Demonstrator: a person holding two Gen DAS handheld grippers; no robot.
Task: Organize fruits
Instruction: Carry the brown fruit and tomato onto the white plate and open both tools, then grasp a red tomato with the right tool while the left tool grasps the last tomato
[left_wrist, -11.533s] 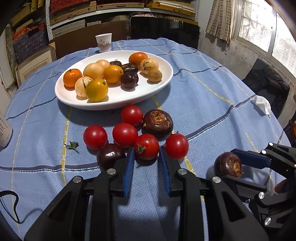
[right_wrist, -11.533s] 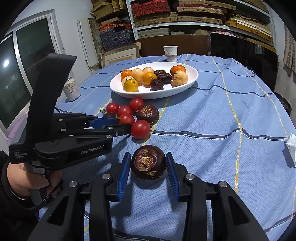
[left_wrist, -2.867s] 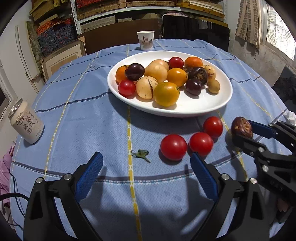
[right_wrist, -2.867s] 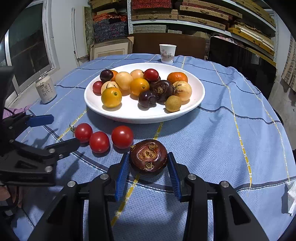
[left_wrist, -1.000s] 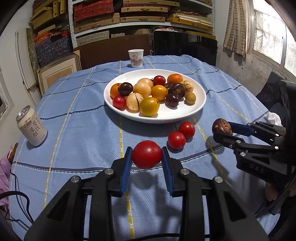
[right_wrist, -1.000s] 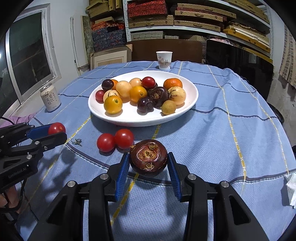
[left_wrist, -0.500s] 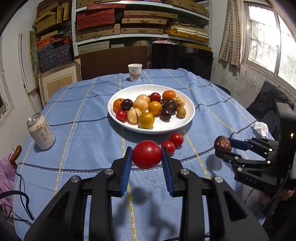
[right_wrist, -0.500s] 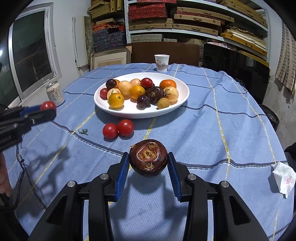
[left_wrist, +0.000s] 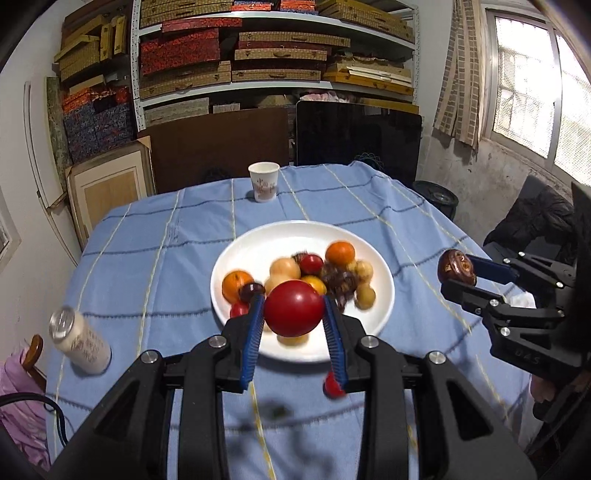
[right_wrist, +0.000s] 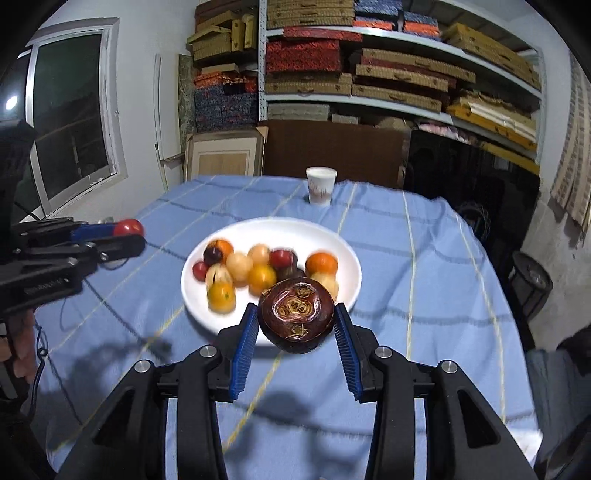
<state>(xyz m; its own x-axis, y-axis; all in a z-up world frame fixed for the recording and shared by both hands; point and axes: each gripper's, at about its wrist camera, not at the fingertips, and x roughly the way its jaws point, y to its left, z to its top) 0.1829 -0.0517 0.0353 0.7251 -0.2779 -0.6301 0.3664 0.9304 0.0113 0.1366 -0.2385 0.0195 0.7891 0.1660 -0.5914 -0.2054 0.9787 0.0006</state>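
left gripper (left_wrist: 293, 314) nearest in the left wrist view, jaws pinching a red tomato (left_wrist: 293, 308) between blue pads, held in the air in front of the white plate (left_wrist: 384, 295); right gripper (right_wrist: 295, 321) nearest in the right wrist view, jaws pinching a dark brown water chestnut (right_wrist: 296, 319), likewise raised just short of the plate's near rim; below and on the near side of the plate, on the blue checked cloth of the bench (left_wrist: 166, 258), part of one loose red tomato (left_wrist: 332, 387) peeking out beside the left gripper's pad, blurred; a small dark green scrap (left_wrist: 275, 411) on the cloth nearer still; on the plate, a heap of fruit: oranges (left_wrist: 340, 253), pale yellow round fruit (left_wrist: 284, 267), small red tomatoes (left_wrist: 311, 263), dark brown pieces (left_wrist: 338, 282), all smeared by motion blur; well to the left of the plate, a pale drinks can (left_wrist: 79, 338) upright on the cloth; beyond the plate, near the far edge of the bench, a white paper cup (left_wrist: 263, 181) standing upright; to the right of the plate, a crumpled white tissue (left_wrist: 519, 301) half hidden behind the right gripper; behind the bench, a brown board, a dark screen, and shelves (left_wrist: 280, 62) stacked with flat woven boxes; part of a hand (right_wrist: 18, 347) on the left gripper's handle at the edge of the right wrist view.
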